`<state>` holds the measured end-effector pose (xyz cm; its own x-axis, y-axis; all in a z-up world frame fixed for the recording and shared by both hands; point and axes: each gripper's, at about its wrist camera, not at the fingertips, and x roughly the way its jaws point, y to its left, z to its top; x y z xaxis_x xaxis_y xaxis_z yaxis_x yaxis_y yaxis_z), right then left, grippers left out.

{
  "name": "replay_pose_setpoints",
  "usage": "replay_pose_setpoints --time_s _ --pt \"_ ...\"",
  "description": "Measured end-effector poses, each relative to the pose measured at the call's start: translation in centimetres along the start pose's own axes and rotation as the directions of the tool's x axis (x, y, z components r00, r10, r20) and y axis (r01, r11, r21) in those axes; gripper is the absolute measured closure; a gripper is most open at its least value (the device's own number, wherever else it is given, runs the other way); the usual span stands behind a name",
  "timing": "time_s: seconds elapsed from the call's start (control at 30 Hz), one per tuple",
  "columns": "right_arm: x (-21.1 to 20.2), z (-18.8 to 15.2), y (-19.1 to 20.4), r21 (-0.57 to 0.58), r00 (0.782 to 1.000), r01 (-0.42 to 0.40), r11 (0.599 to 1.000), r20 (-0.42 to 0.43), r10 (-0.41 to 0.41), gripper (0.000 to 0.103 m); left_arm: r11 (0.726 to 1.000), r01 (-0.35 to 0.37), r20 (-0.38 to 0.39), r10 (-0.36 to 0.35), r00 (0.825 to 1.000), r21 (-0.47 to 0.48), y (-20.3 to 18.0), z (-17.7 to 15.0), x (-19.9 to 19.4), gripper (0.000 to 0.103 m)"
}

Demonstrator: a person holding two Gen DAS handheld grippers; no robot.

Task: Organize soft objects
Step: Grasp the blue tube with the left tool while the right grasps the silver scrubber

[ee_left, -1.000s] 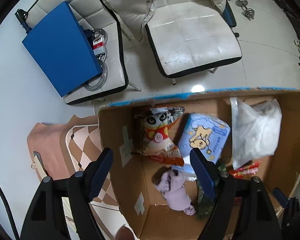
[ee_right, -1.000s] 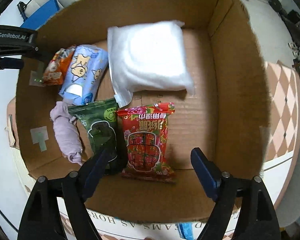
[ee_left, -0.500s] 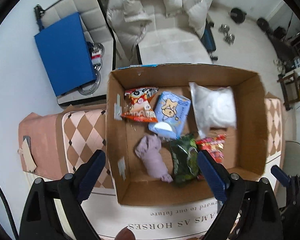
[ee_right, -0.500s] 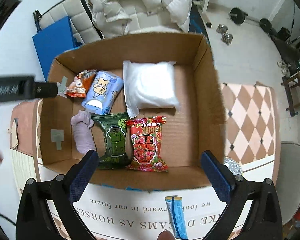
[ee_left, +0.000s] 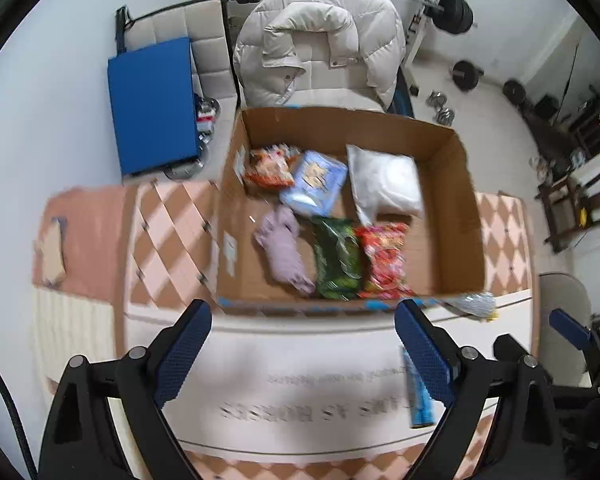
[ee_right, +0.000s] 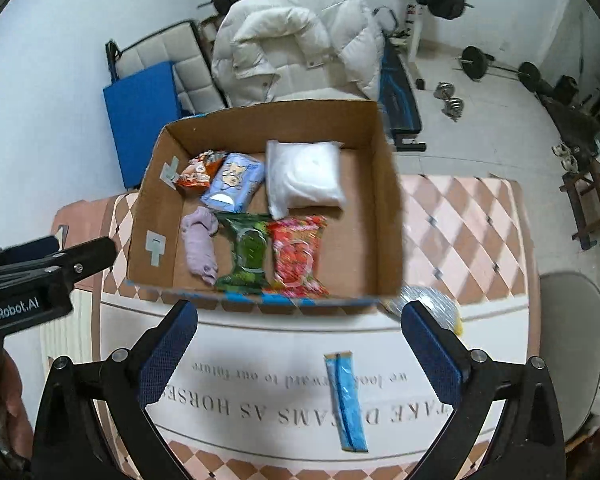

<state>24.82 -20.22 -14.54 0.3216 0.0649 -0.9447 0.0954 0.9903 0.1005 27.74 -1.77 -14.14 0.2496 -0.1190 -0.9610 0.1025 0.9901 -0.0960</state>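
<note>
A cardboard box (ee_right: 388,216) (ee_left: 464,216) stands on the table. In it lie a white pouch (ee_right: 304,174), a light blue pack (ee_right: 234,182), an orange snack bag (ee_right: 198,172), a lilac cloth (ee_right: 200,246), a green pack (ee_right: 248,252) and a red pack (ee_right: 298,254). A thin blue sachet (ee_right: 346,400) (ee_left: 418,392) lies on the cloth in front of the box. A silvery packet (ee_right: 428,306) sits at the box's front right corner. My left gripper (ee_left: 304,352) and right gripper (ee_right: 300,350) are both open and empty, held above the table's near side.
The table carries a white printed cloth (ee_right: 260,384) over a pink checked one (ee_right: 460,232). Behind the table stand chairs with a white padded jacket (ee_right: 296,48) and a blue board (ee_right: 140,116). Weights lie on the floor at the right (ee_right: 450,100).
Both grippers have pulled up and back from inside the box to above the table's near side. The box's contents have not moved.
</note>
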Motion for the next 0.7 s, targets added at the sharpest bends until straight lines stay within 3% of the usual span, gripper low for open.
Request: replay_pose_setpoints --time_s 0.13,0.23,0.4,0.5,0.57,0.7 --pt "-0.8 -3.1 -3.7 0.005 0.999 0.043 0.999 -0.016 -0.043 0.0 0.996 0.087 -0.086 -0.086 0.993 0.008 -2.9 -4.8 2.9 0.01" --pt "0.3 -4.9 -6.8 -0.036 0.993 0.087 0.996 -0.081 -0.089 0.0 0.993 0.114 -0.194 -0.107 0.975 0.026 -6.2 -8.3 6.7 0.024" --pt "3.4 -5.7 -10.9 -0.158 0.975 0.132 0.979 -0.157 -0.156 0.0 0.994 0.095 -0.33 -0.074 0.941 0.047 -11.4 -12.7 13.7 0.026" --pt "5.8 -5.2 -12.5 -0.234 0.971 0.122 0.965 -0.174 -0.165 0.0 0.995 0.094 -0.399 -0.077 0.914 0.021 -13.4 -13.7 17.0 0.026" --pt "7.7 -4.6 -13.4 -0.275 0.965 0.127 0.953 -0.188 -0.182 0.0 0.996 0.082 -0.416 -0.064 0.907 0.024 -14.5 -14.3 18.5 0.026" --pt "12.8 -3.3 -14.3 -0.368 0.947 0.109 0.923 -0.245 -0.209 0.0 0.999 0.037 -0.445 -0.02 0.895 0.029 -16.0 -15.2 20.9 0.044"
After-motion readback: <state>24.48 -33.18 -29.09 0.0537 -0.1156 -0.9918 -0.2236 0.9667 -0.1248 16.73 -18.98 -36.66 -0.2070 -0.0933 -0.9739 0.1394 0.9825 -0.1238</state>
